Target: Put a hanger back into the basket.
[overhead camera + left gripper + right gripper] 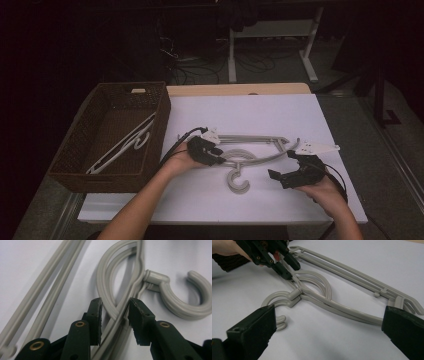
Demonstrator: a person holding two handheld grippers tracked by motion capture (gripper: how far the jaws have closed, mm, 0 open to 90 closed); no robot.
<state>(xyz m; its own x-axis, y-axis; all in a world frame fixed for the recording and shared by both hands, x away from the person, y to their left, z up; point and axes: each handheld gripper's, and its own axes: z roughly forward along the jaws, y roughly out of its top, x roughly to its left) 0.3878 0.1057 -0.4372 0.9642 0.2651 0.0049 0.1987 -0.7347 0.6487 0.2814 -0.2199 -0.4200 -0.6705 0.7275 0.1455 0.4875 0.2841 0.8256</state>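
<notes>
Left tongs (114,315) spread apart, astride the hanger (250,150) arm just beside the neck, pads either side of the grey bars but not yet pinched; no clamp to be seen in the left gripper view. Seen from above, at about 9 o'clock of the hanger's hook (238,182), held low over the surface (260,112). Right tongs (329,330) wide open, holding nothing, jaws framing the hook end and the long arm in the right gripper view; from above at about 4 o'clock of the hook, near the hanger's right tip, apart from it.

Hanger: grey plastic, apparently two stacked together, flat on the white surface at centre, hook pointing to 6 o'clock toward the person, crossbar to 12 o'clock.

Further out, at 9 o'clock, a wicker basket (80,172) on the surface's left edge, with white hangers (125,145) already lying inside.

Step in hand, by judgement: grasping the grey hanger for a move into the basket, grasp lined up but unfinished. Next move likely calls for closing the left tongs squarely on the arm, perhaps the right on the far end for balance, then lifting level and swinging toward 9 o'clock. Risk: stacked pieces sliding apart, or the hook snagging the basket rim.
</notes>
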